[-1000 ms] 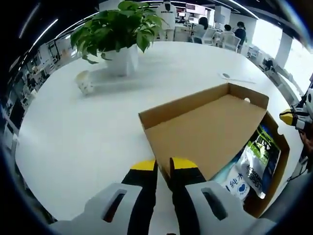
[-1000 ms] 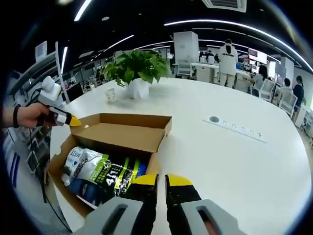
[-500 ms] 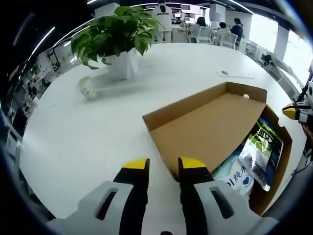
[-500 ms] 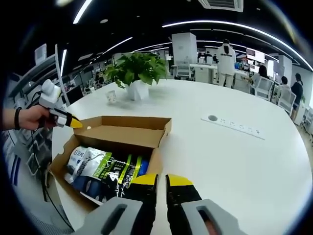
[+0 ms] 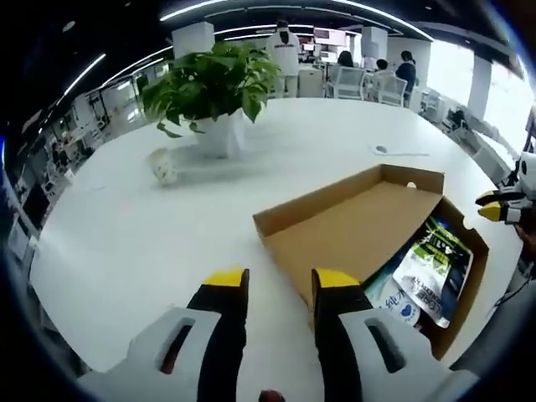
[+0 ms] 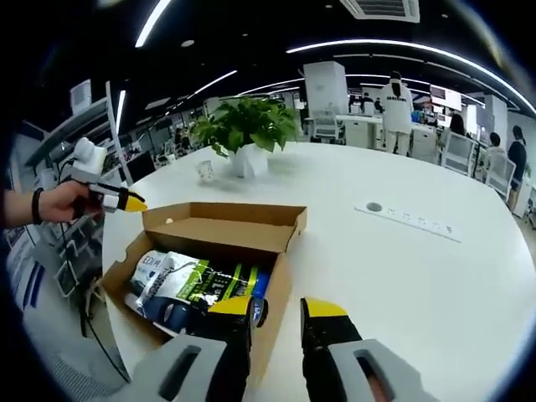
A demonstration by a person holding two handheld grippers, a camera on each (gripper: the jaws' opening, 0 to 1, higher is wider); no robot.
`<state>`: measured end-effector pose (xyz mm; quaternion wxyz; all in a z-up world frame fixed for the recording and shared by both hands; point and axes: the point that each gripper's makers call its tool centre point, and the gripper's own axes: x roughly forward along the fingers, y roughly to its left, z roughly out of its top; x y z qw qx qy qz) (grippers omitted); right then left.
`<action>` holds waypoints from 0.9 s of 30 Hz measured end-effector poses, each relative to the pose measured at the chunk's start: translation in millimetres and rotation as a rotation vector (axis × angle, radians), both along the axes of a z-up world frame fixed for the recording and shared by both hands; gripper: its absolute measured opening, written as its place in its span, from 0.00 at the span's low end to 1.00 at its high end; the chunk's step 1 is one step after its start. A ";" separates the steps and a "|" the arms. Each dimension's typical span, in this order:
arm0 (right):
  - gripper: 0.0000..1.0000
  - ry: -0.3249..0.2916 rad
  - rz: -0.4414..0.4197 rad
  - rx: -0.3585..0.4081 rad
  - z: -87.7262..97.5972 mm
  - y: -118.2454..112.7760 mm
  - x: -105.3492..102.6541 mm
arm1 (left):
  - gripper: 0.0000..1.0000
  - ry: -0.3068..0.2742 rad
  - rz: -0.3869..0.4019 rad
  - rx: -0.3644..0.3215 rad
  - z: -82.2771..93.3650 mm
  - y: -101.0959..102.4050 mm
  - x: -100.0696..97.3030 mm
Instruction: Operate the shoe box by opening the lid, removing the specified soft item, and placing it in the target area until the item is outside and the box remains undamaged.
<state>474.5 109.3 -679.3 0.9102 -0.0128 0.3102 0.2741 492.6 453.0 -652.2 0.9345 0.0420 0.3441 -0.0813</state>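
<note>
On the far left of the white worktop (image 5: 126, 243) stands one small paper cup (image 5: 162, 166), with one potted plant (image 5: 216, 92) just to its right. Nearer, the left gripper (image 5: 280, 283) has its jaws parted with nothing between them, just short of the near corner of the raised lid (image 5: 347, 226). Right of that, the one shoe box (image 5: 469, 276) lies open, and inside it sit soft packs (image 5: 427, 272), at least two, one green and white, one blue; I cannot count them surer than that. They are not yet out. Far right, a cable socket strip (image 6: 408, 218) lies flat on the worktop.

In the right gripper view the right gripper (image 6: 276, 308) is likewise parted and empty, near the box's right wall.

Risk, as I judge it: a jaw could catch the cardboard wall or the lid's hinge and tear it, or drag the box along the smooth worktop. The glossy packs may slip from a shallow pinch.
</note>
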 end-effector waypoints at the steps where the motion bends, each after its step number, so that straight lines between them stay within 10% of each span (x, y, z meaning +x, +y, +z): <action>1: 0.24 0.000 0.002 0.000 0.2 -0.5 -0.7 | 0.32 -0.006 0.002 -0.005 2.1 -0.2 -1.4; 15: 0.54 0.026 0.127 0.036 7.2 23.5 -26.7 | 0.44 -0.040 -0.085 -0.082 20.9 -51.8 -34.0; 27: 0.50 0.052 0.191 0.087 11.5 48.4 -39.4 | 0.43 0.042 -0.131 -0.158 -6.2 -100.2 -69.3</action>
